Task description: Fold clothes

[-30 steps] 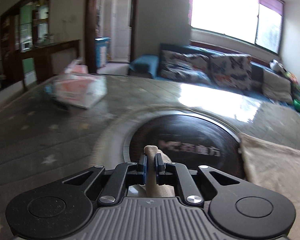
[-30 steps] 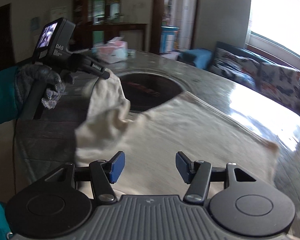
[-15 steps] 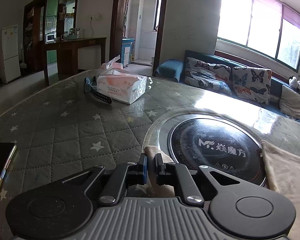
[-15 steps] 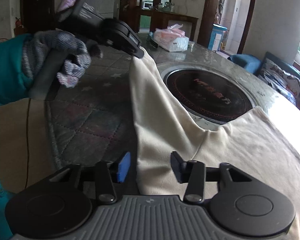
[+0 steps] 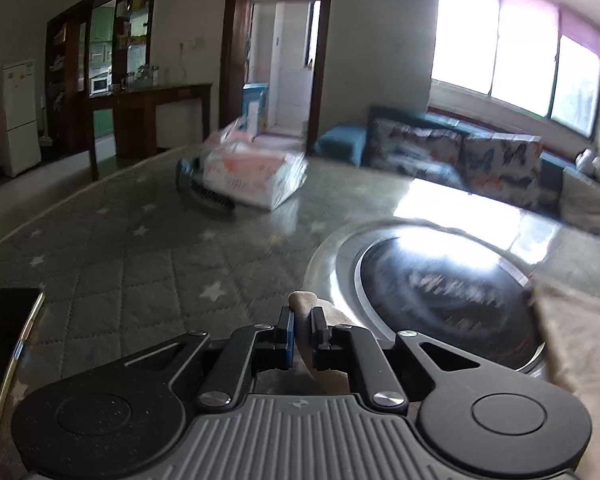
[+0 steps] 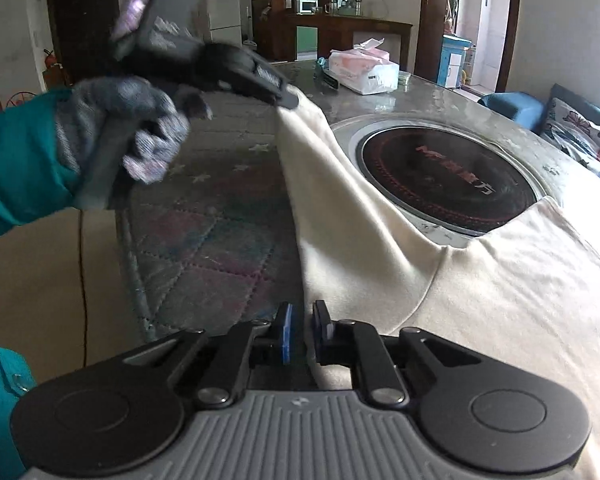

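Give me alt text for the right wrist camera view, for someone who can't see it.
The left gripper, in a gloved hand, lifts one edge of a cream garment spread over a table beside a round black cooktop. In the foreground, the right gripper has its fingers nearly closed at the garment's near edge.

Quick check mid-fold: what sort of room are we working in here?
Most likely a home living and dining area. A sofa with patterned cushions sits under the window, a white fridge stands at the far left, and the shirt lies on a round table with a built-in cooktop.
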Demonstrator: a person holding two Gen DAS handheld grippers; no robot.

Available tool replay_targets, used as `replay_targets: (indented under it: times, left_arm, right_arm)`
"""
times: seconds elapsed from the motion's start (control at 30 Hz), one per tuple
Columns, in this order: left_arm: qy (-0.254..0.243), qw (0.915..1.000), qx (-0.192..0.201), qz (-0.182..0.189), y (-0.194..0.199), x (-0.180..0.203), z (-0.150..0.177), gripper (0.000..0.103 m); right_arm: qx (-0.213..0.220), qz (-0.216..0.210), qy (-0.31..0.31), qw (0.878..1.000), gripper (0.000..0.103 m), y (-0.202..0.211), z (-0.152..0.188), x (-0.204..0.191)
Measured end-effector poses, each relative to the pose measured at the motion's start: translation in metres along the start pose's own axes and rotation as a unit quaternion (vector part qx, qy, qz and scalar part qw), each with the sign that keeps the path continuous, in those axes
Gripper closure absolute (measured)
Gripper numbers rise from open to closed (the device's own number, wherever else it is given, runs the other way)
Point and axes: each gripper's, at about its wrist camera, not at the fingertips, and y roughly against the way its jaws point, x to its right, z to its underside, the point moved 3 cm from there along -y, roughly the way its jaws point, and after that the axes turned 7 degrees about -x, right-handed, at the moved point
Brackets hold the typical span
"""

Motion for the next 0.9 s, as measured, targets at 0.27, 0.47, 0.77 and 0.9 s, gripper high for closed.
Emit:
replay_targets:
  times: [0.27,0.47,0.77,0.9]
  left_arm:
    - [-0.024,0.9978,-0.01,-0.061,-0.01,-0.004,0.003,0.085]
    - [-0.024,0.9988,-0.027,0.033,0.011,0.025,0.002,0.086]
    - [-0.102,0.9573,-0.063,0.263,0.038,0.133,0.023,0.089]
    - [-0.127,0.9422,-0.075,0.301,0.032,0.162,0.034,0.089]
  right_arm:
    - [0.033,0.01,-0.053,0.998,0.085,0.029,0.001,0.015]
    - [0.005,0.009,-0.081,0.997,0.085,0.018,0.018,0.025]
    - [0.033,0.042,-0.125,0.991,0.073,0.054,0.037,0.045]
    - [0.025,0.067,-0.164,0.984,0.071,0.064,0.058,0.065]
